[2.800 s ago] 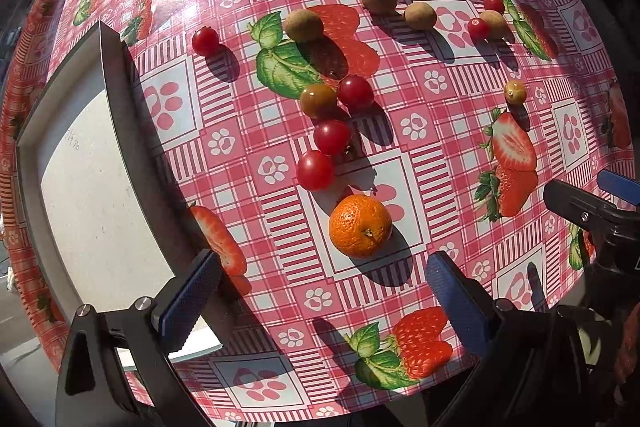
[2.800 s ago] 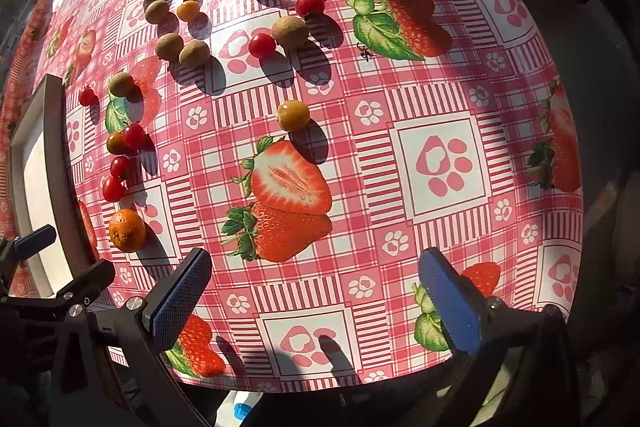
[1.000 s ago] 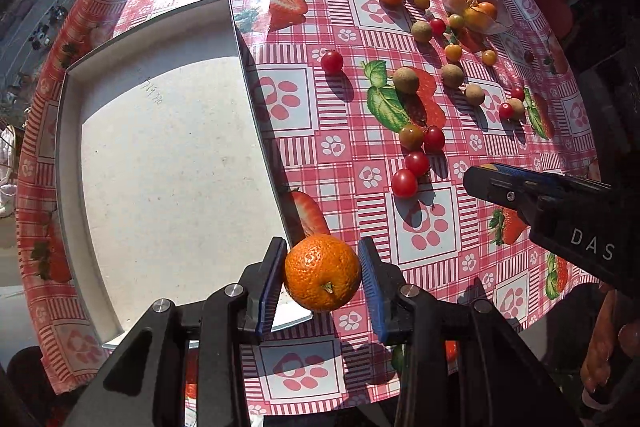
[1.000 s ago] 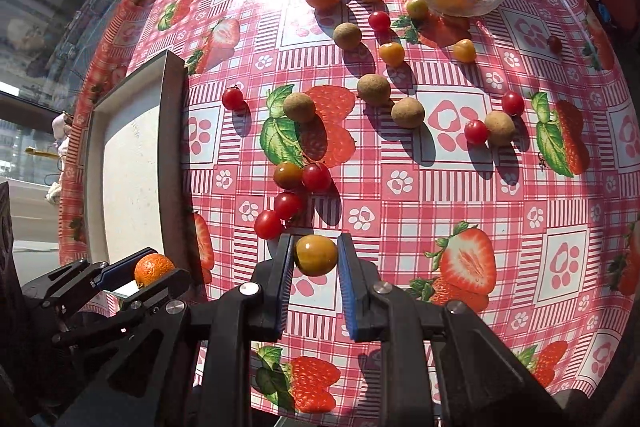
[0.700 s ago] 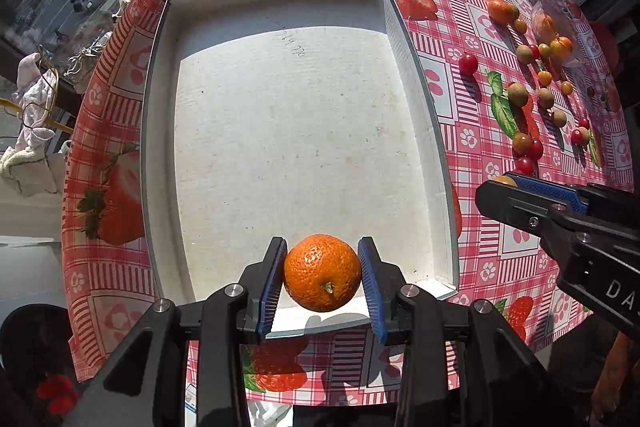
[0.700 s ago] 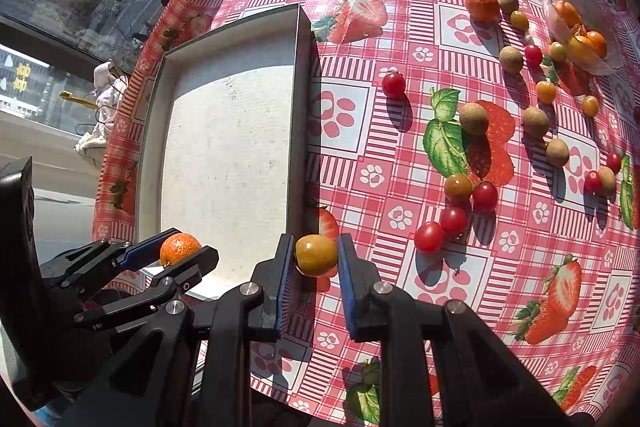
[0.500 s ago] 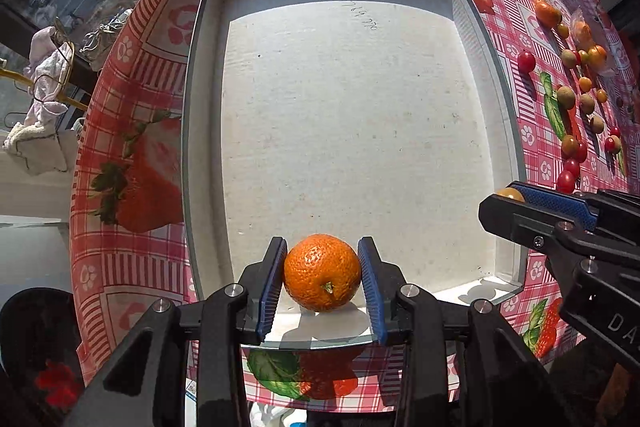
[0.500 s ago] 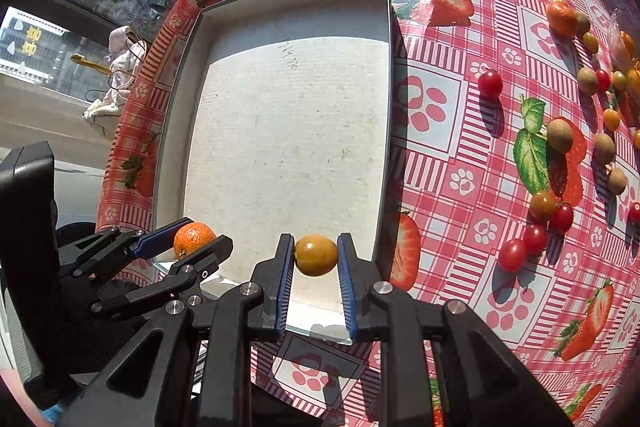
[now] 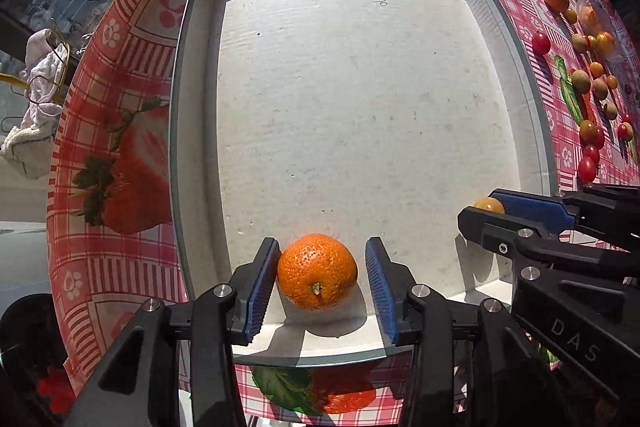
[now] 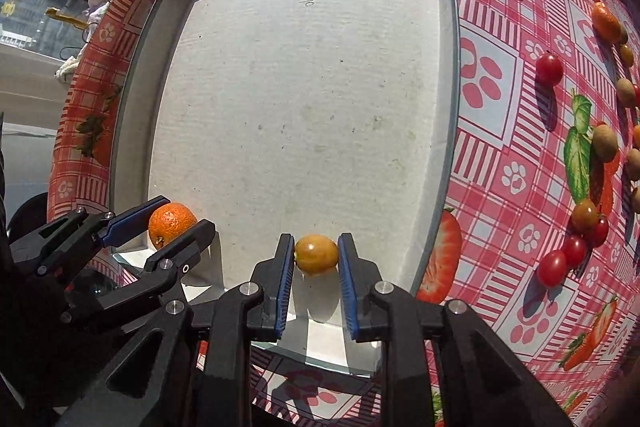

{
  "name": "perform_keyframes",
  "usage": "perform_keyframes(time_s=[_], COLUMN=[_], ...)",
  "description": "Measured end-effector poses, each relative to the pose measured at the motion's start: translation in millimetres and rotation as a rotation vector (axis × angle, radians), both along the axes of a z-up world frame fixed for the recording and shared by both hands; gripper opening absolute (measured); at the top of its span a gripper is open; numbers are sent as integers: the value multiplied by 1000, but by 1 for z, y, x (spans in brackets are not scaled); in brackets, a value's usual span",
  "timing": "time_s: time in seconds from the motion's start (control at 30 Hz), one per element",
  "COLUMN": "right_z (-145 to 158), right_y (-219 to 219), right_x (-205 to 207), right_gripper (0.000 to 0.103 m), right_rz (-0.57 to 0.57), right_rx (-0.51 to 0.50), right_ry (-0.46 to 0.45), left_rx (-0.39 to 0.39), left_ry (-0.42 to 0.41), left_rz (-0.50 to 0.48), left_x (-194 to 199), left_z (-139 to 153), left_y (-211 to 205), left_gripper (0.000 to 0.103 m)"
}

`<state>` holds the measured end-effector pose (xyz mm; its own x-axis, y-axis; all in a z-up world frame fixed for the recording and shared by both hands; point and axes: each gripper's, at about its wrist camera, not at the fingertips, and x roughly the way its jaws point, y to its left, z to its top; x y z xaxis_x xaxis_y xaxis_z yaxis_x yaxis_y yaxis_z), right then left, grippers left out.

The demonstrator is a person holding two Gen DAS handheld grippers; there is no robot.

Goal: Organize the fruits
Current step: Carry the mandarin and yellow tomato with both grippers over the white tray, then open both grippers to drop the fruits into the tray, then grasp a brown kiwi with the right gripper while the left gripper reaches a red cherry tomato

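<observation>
Two grippers work low over the near end of a shallow white tray (image 9: 360,87), each with one fruit. At the bottom centre of the left wrist view the left gripper (image 9: 322,283) has its jaws opening around a mandarin (image 9: 317,271): the left pad looks to be just touching the peel, a clear gap shows at the right pad, and the fruit appears to sit on the tray floor with its shadow close beneath it. To do this release well, I would let the jaws spread evenly until both pads are clear, then lift straight up so neither pad nudges the round fruit into a roll toward the near rim. At the bottom centre of the right wrist view the right gripper (image 10: 316,255) is clenched on a small yellow-brown fruit (image 10: 316,253), both pads pressing its ends, just above the tray floor and right of the mandarin. It should come down until the fruit rests before letting go, well apart from the mandarin so kinds stay grouped. Beyond the tray, on the red checked tabletop (image 10: 500,167) at the right edge, cherry tomatoes (image 10: 549,67) and other small fruits wait. Handwritten digits on the tray floor, upper centre, are too small and inverted to read surely; the letters "DAS" show on the right gripper's body, lower right of the left view.
</observation>
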<state>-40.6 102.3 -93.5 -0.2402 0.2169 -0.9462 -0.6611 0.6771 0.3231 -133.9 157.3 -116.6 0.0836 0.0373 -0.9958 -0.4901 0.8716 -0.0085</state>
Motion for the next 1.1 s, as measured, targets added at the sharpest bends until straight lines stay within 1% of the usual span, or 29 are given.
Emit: perform_keyframes(time_s=[0.1,0.13,0.17,0.2,0.23,0.27,0.3,0.4,0.47,0.57,0.7,0.83,0.93,1.1], right_z=[-4,-5,-7,-7,-6,-5,-3,8,17,31,46,44,34,17], right_y=[3,4,5,6,4,-1,-2,-1,0,-4,-24,-69,-113,-185], right_x=[-2,-3,-4,-5,-2,2,5,9,13,17,24,39,53,75], right_gripper=[25,25,26,28,41,67,73,75,79,80,81,81,81,81], right_rz=[2,3,4,1,-6,-12,-14,-21,-32,-43,-84,-194,-303,-487], right_rx=[-7,-9,-8,-5,9,25,25,69,97,121,127,81,32,-49], right_ry=[-4,-3,0,7,29,50,50,43,49,34,-4,-14,-7,22], left_rx=[-1,-7,-10,11,38,42,33,36,44,64,82,83,70,44], left_ry=[-4,-5,-2,0,-12,-16,-13,-11,-9,-15,-32,-54,-81,-133], left_rz=[-8,-16,-21,-17,-12,-13,-13,-13,-27,-54,-109,-172,-224,-326], left_x=[-4,-4,-1,-2,-2,-2,-1,-1,1,5,16,32,49,82], left_z=[-3,-3,-5,-5,-4,-2,-2,2,6,16,27,40,52,66], left_y=[-1,-2,-3,-4,-3,-3,-3,-2,-4,-9,-23,-44,-64,-108], left_gripper=[47,50,72,90,91,91,91,91,91,91,91,91,91,91])
